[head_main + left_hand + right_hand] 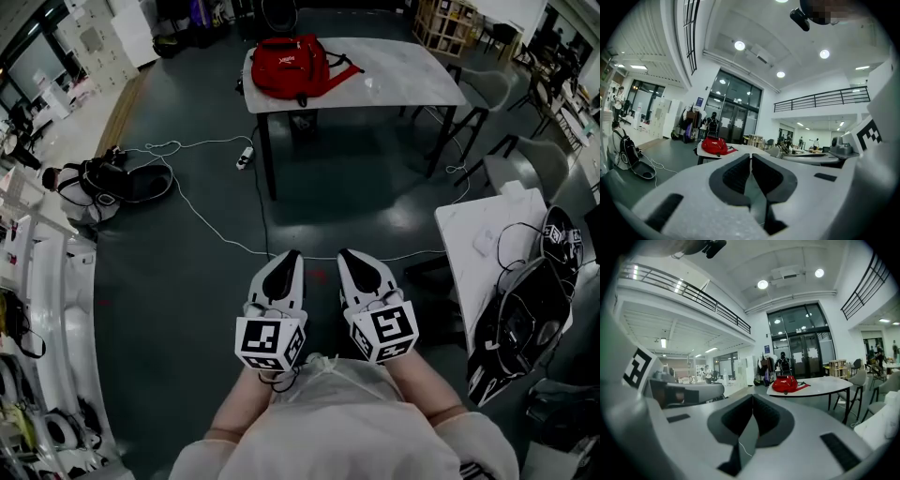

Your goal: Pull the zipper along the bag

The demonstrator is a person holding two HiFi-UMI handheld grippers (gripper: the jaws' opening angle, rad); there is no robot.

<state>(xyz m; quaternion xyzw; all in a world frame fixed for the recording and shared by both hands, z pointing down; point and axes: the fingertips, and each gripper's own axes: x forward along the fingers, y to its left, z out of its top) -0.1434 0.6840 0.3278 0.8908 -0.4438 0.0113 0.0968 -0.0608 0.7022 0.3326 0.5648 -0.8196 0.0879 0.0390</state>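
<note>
Pale sleeves (246,412) and two hand-held grippers fill the bottom of the head view, and a red backpack (291,64) sits far ahead on a white worktop (412,80).

Left gripper (288,259) and right gripper (349,259) sit side by side close to the body. Each has its jaws pressed together on nothing and points to twelve o'clock. At twelve o'clock, well apart from both across a dark floor (187,281), the backpack lies on the worktop's left end, its zipper too small to make out. Probable risks: a white cable (202,220) crosses the floor near eleven o'clock and could catch a foot on the way over. If neither gripper steadies the backpack, it may slide when the zipper is pulled.
</note>
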